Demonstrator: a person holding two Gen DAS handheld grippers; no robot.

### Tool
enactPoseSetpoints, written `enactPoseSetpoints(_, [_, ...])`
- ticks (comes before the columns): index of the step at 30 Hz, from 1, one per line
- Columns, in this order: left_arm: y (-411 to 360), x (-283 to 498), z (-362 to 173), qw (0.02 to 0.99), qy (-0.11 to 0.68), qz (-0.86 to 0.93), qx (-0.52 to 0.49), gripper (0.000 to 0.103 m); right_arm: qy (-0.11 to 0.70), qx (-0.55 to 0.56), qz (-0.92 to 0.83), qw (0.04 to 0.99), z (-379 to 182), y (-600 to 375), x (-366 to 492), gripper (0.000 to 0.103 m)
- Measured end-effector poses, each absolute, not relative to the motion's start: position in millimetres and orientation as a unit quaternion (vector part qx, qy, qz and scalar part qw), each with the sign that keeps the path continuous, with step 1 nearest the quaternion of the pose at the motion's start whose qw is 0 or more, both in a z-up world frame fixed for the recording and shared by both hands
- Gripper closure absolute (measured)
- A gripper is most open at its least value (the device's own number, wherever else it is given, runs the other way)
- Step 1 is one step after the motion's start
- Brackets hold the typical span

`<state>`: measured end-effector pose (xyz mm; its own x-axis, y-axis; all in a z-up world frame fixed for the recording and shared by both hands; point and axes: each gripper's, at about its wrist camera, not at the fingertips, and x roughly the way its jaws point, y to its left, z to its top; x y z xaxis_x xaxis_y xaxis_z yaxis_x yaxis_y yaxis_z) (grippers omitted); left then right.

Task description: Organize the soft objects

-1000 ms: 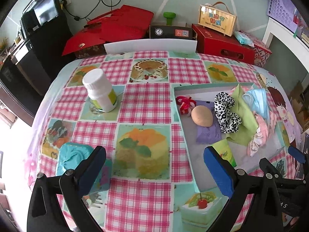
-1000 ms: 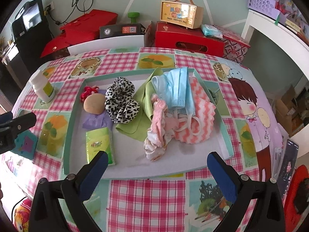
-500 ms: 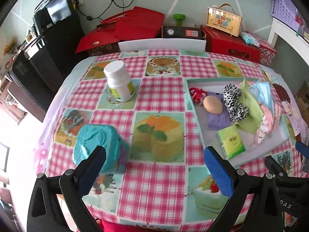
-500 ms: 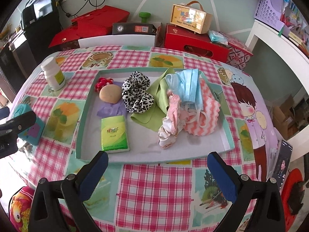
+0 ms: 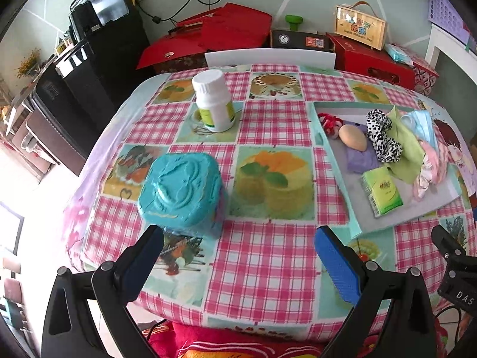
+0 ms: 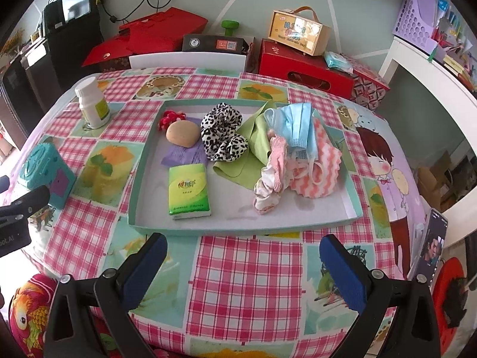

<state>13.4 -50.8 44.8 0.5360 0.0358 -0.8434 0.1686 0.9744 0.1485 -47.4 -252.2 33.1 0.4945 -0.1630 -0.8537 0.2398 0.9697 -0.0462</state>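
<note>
We hold both grippers, left and right, fingers apart, empty; soft things fill the tray mid-desk.

A lived-in home room: a round table under a pink checked cartoon tablecloth fills the centre, red gift boxes line the pale green wall at the top, and a white shelf with stationery stands upper right.

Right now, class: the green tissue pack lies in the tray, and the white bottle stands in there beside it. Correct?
Not quite. The green tissue pack lies in the tray, but the white bottle stands outside it on the tablecloth, as the right wrist view shows.
</note>
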Motion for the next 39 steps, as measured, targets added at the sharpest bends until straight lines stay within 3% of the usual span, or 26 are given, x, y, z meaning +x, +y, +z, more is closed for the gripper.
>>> enactPoseSetpoints(39, [-33,-8,19,0.865,0.489,-0.015,0.111,0.002,0.505,0.042,-0.113,0.855,9,-239,-59,0.0])
